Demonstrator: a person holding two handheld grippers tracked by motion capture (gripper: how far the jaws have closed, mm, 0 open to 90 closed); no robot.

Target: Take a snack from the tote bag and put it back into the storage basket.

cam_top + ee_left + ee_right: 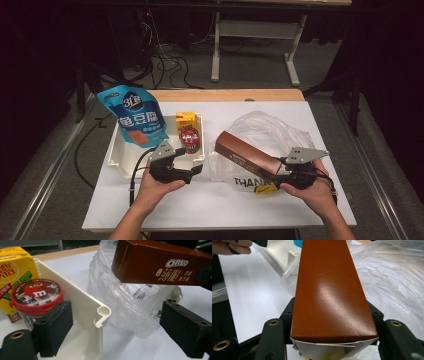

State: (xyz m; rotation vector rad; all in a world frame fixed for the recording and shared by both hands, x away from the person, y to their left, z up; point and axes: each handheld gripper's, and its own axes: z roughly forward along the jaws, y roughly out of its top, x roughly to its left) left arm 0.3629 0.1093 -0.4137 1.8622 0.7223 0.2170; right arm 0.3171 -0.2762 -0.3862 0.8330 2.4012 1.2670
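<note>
Your right gripper (pixel 280 176) pinches the brown Oreo box (pixel 246 155) between its fingers, holding it tilted above the clear plastic bag (pixel 272 131) on the bench (pixel 210 200). Your left gripper (pixel 196 171) has its fingers spread, gripping nothing, at the white tray's (pixel 116 152) corner. Beyond, inside the tray, stands the red-lidded M&M's tub (pixel 189 137).

1. From my seat, the brown Oreo box (pixel 332 290) hides the right gripper (pixel 332 340) pads; its top end is cut off by the right gripper view's edge.
2. The M&M's tub (pixel 37 296) lower half is behind the left gripper (pixel 120 325) near pad.
3. The yellow drink carton (pixel 15 267) is cropped at the left edge.
4. The plastic bag (pixel 272 132) print is too small to read beyond "THAN".
5. The blue snack pouch (pixel 132 117) covers the tray (pixel 116 155) far-left corner.
</note>
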